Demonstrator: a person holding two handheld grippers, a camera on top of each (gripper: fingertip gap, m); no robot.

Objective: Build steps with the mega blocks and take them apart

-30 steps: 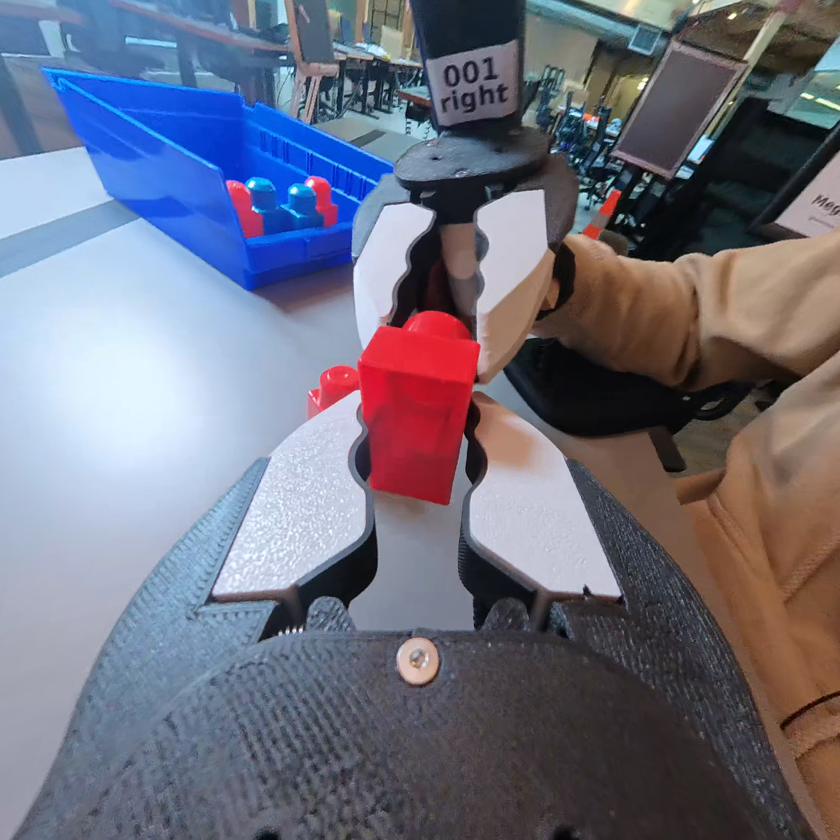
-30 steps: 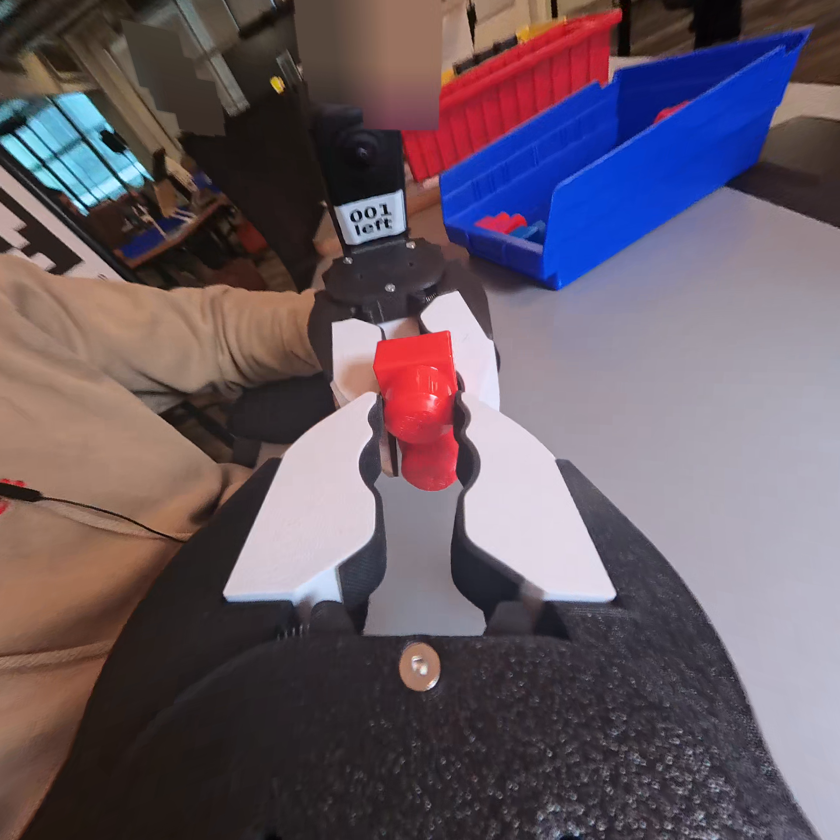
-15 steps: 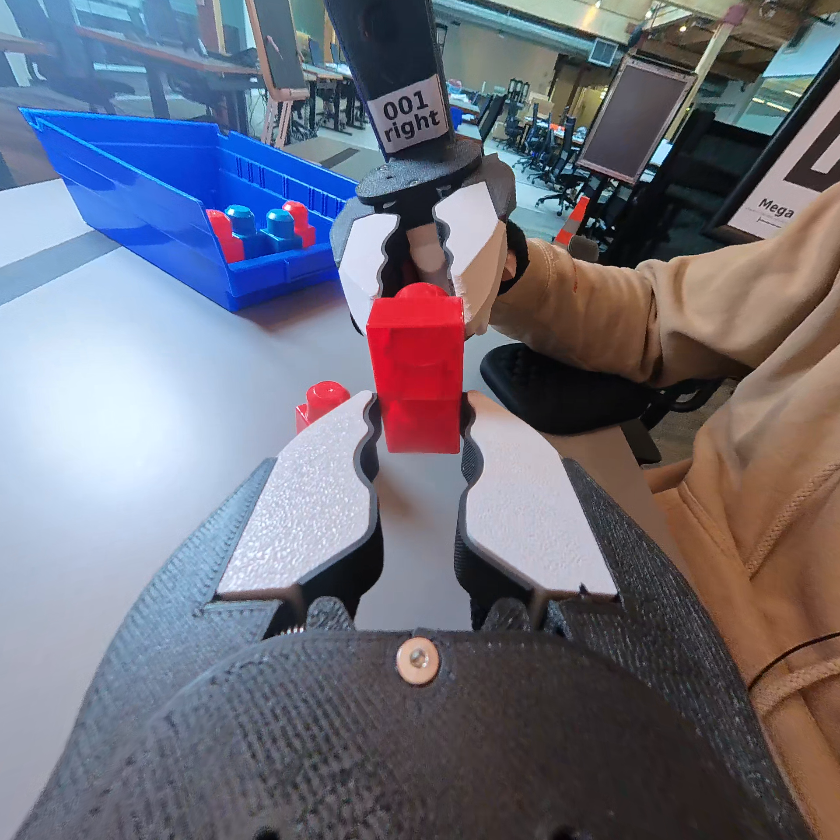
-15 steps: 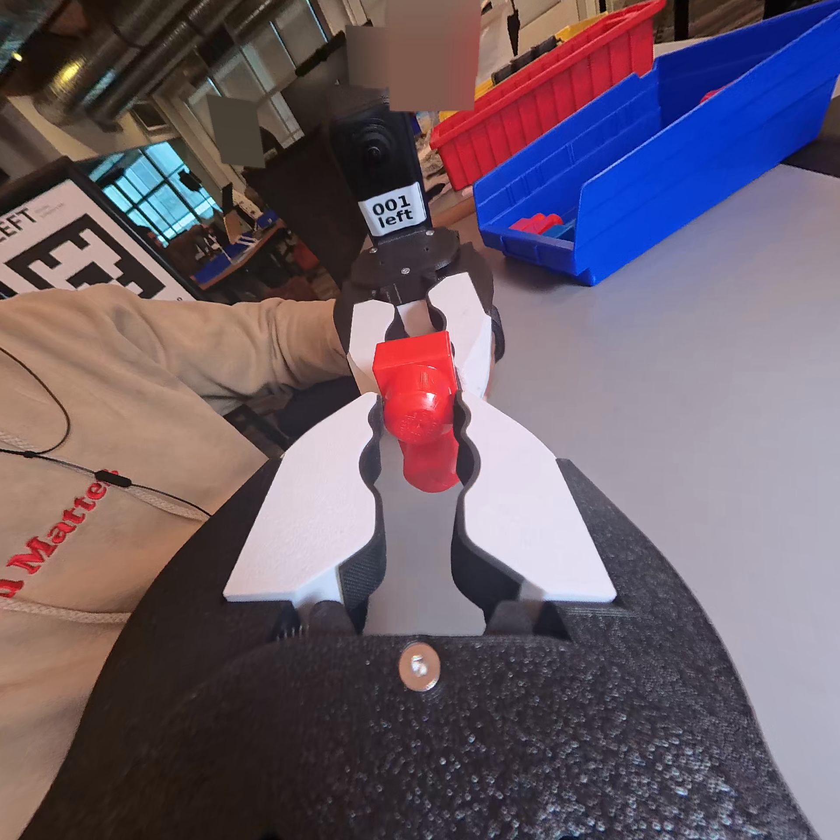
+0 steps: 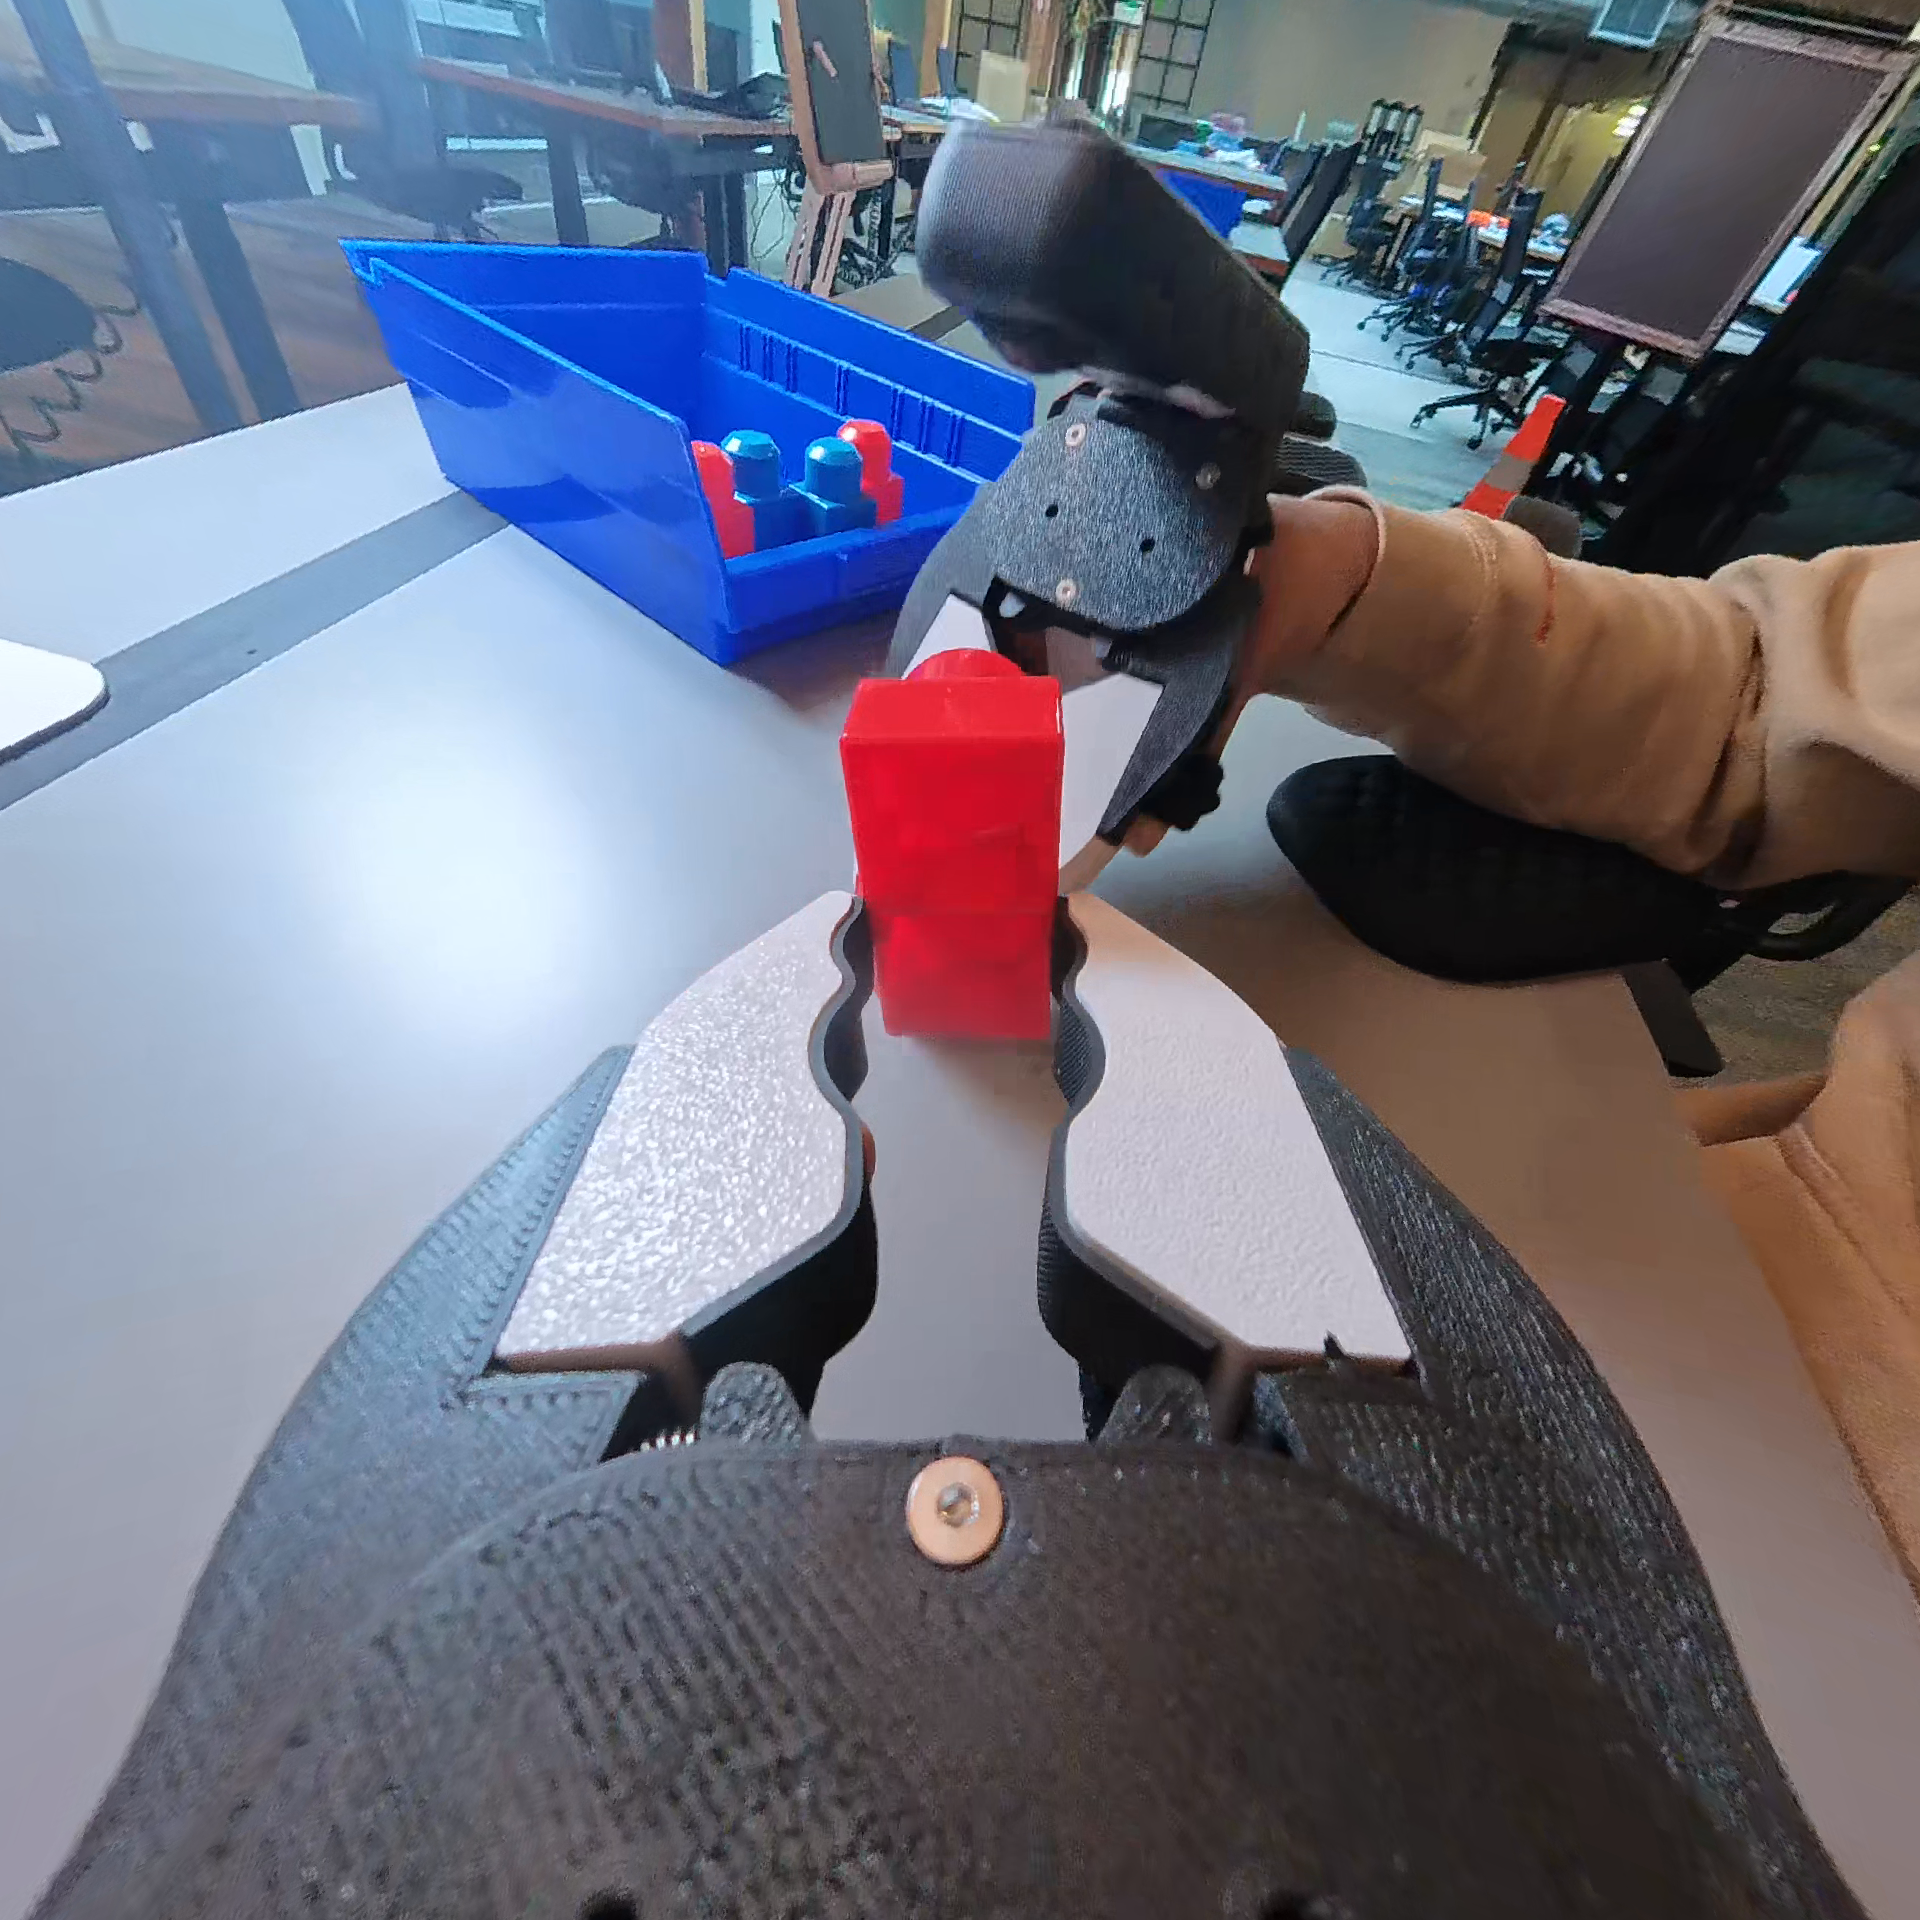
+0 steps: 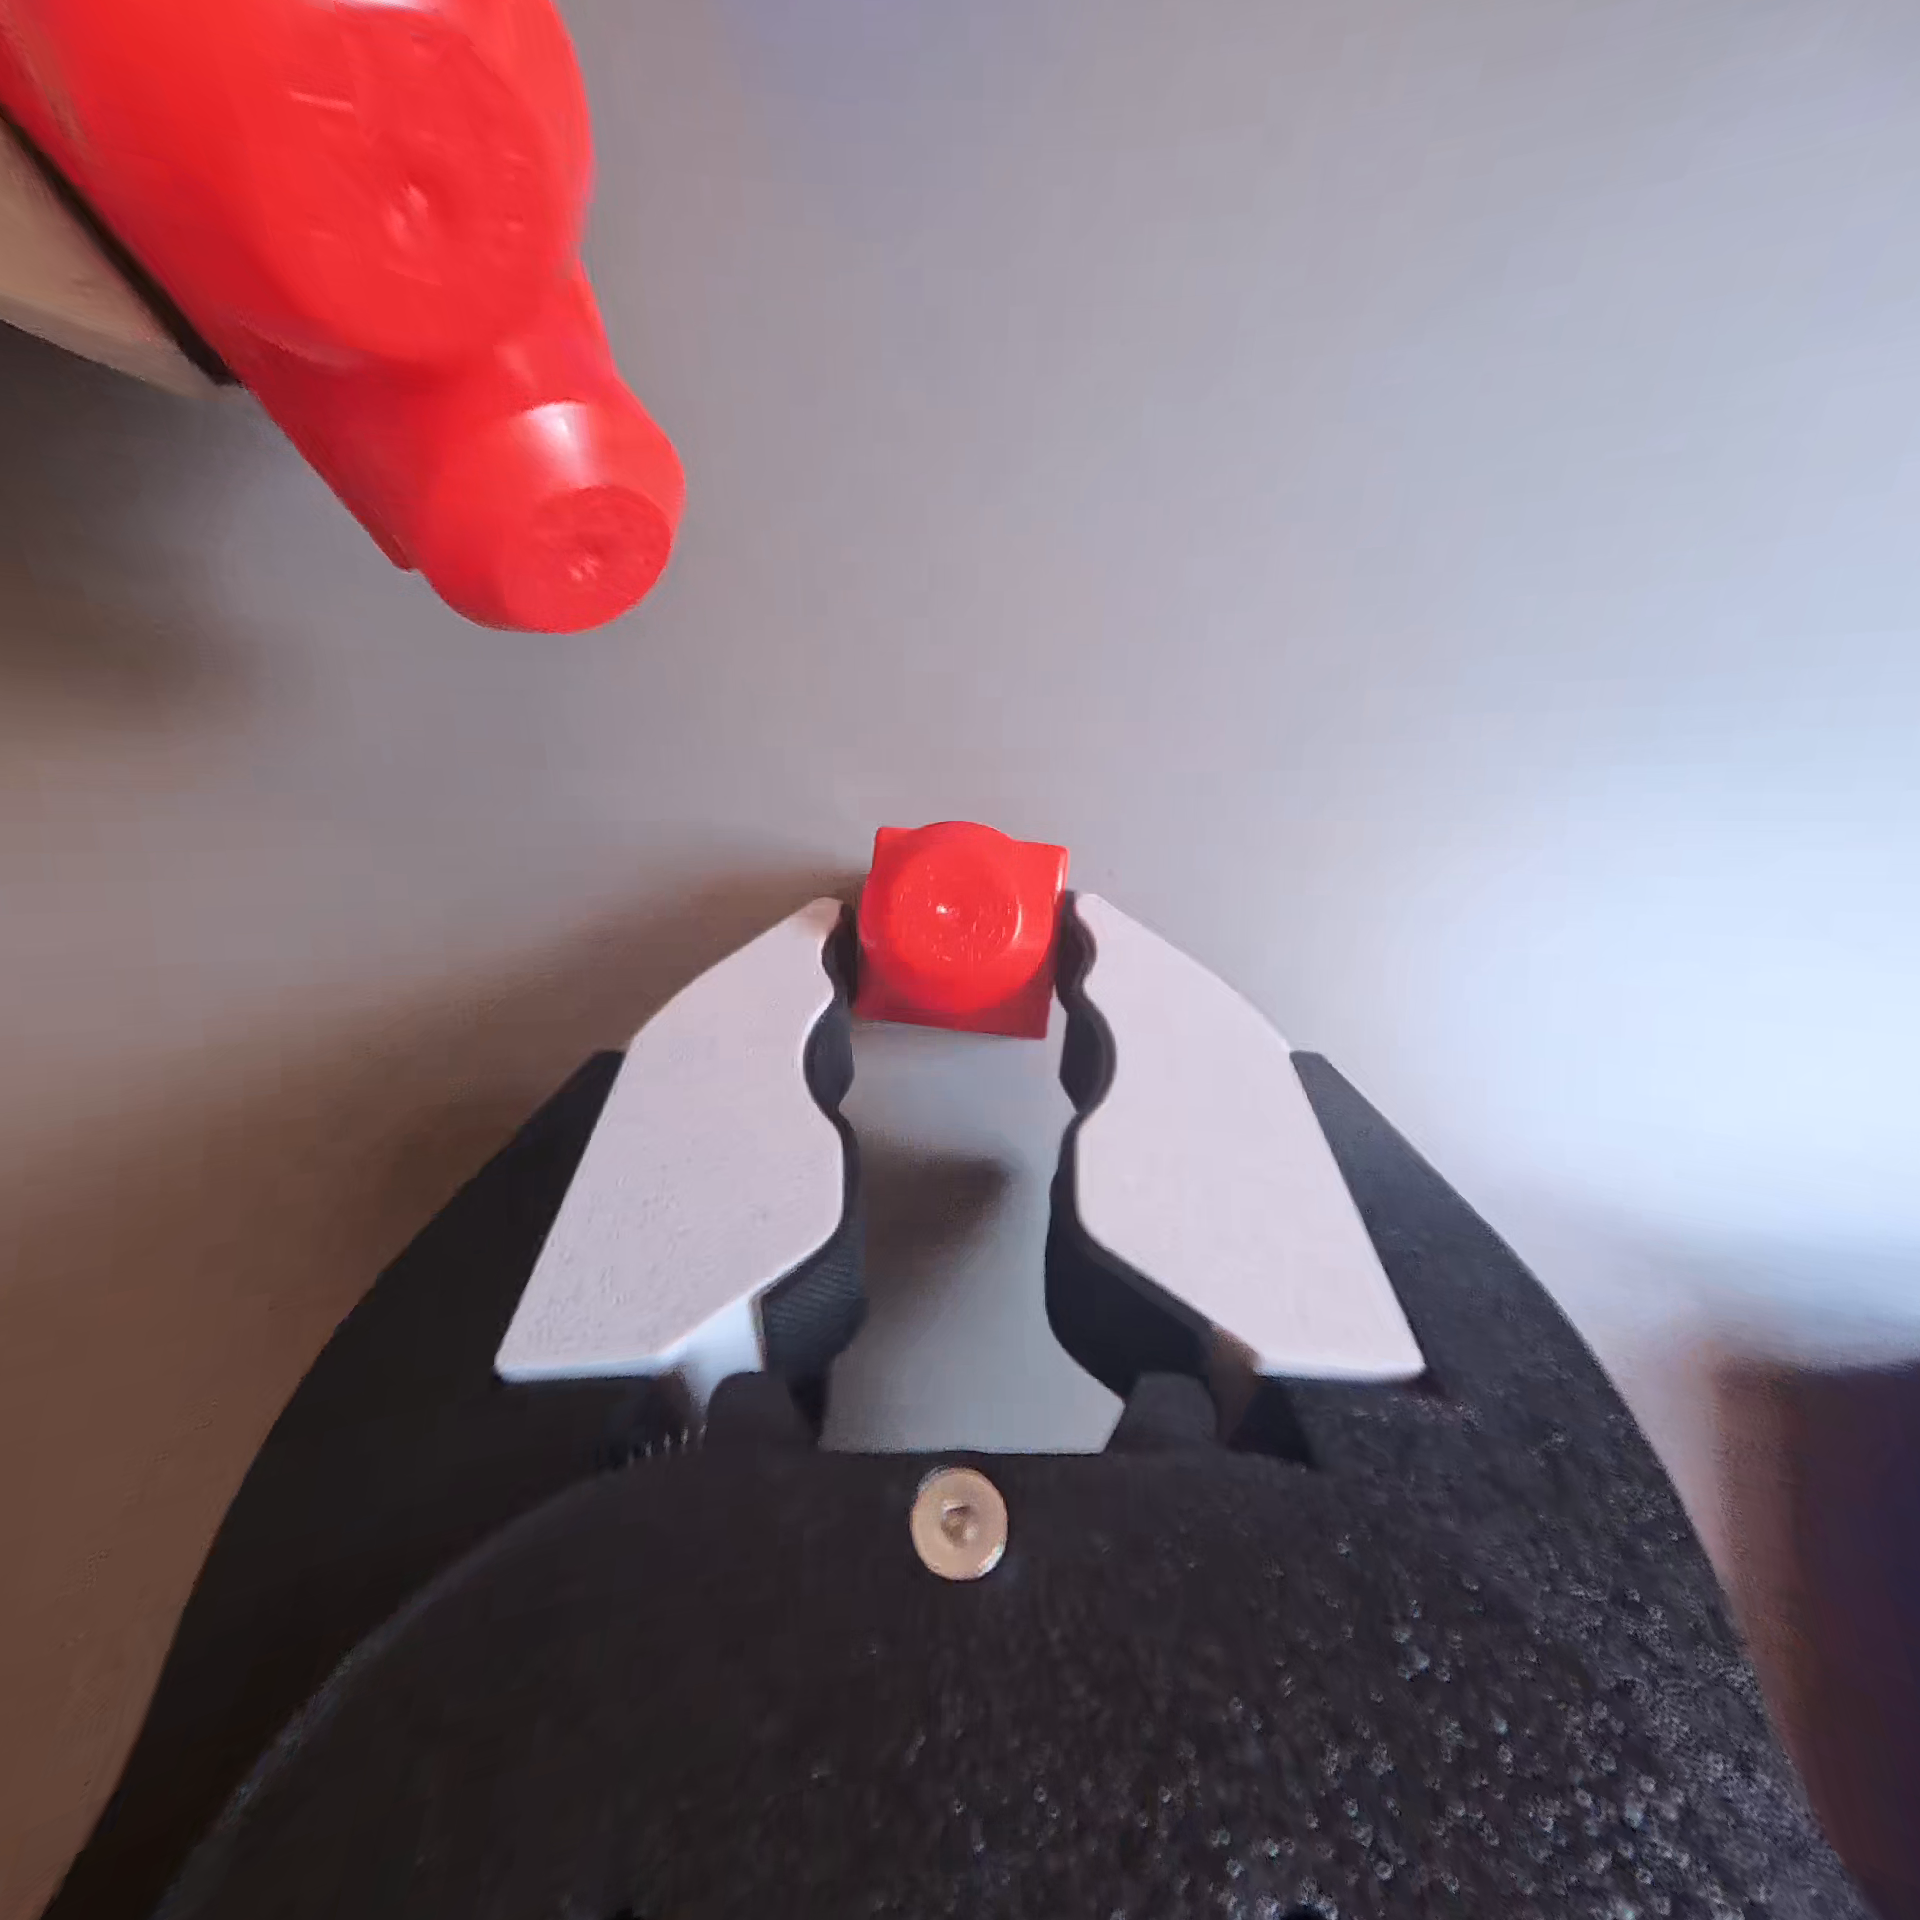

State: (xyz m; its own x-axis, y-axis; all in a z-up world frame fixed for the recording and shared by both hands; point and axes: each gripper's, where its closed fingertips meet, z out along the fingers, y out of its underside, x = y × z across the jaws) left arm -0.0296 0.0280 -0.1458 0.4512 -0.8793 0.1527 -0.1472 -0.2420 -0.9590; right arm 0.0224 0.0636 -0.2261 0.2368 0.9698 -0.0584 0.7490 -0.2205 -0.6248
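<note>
And there's the switch! A second ago both tools were on the red stack; now the right gripper has let go of the top stud and tipped nose-down toward the table. Its own camera looks straight down at a loose red block, fingertips pressed on either side of it: clamped on, by the look of it.

The left gripper hasn't budged: its jaws pinch the lower block of the two-high stack, which stands upright. From the right camera that stack sits up at 10 o'clock, blurred and close, so I judge it's held off the table.

Off at 11 o'clock from the stack, the blue bin holds spare red and blue blocks.

My read: two blocks are joined, and a third is being fetched for the steps. It must be brought up to the held stack.
</note>
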